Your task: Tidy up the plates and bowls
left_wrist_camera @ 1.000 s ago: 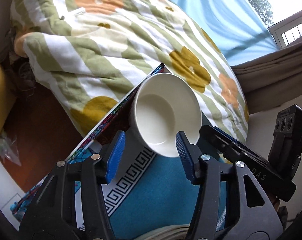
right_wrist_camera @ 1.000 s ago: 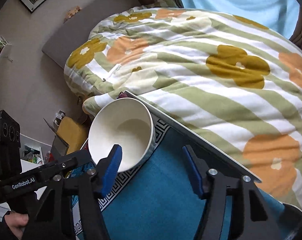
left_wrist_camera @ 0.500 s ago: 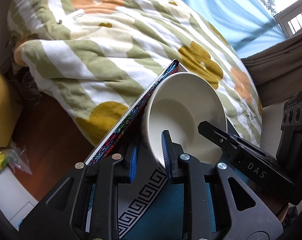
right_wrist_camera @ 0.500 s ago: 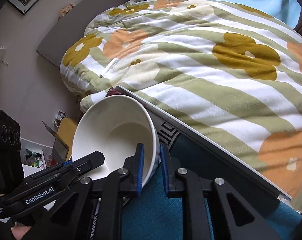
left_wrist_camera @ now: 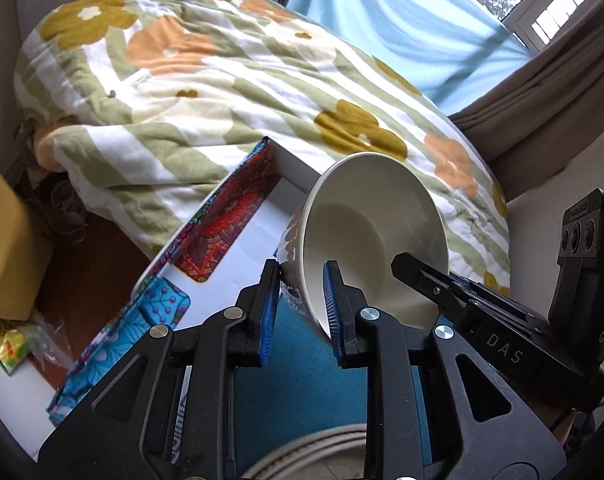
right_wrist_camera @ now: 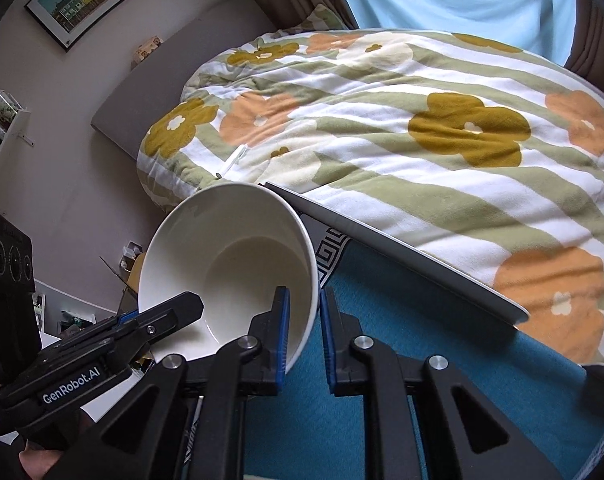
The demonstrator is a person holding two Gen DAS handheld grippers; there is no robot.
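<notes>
White ceramic bowl (left_wrist_camera: 366,232) tilted above teal mat (right_wrist_camera: 442,352), left gripper (left_wrist_camera: 302,304) clamped on one rim side, right gripper (right_wrist_camera: 304,336) clamped on opposite side, floral duvet (right_wrist_camera: 402,120) behind

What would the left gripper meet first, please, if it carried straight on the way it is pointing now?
The left gripper is already shut on the white bowl, so that wall comes first; beyond it probably lie the tray and the floral duvet, though depth is unclear.

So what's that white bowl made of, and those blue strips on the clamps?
The bowl looks like glazed ceramic: smooth, glossy cream inside, with a printed pattern outside. It could be melamine. The blue pads look like ribbed rubber or soft plastic, matte, set on black hard-plastic fingers.
</notes>
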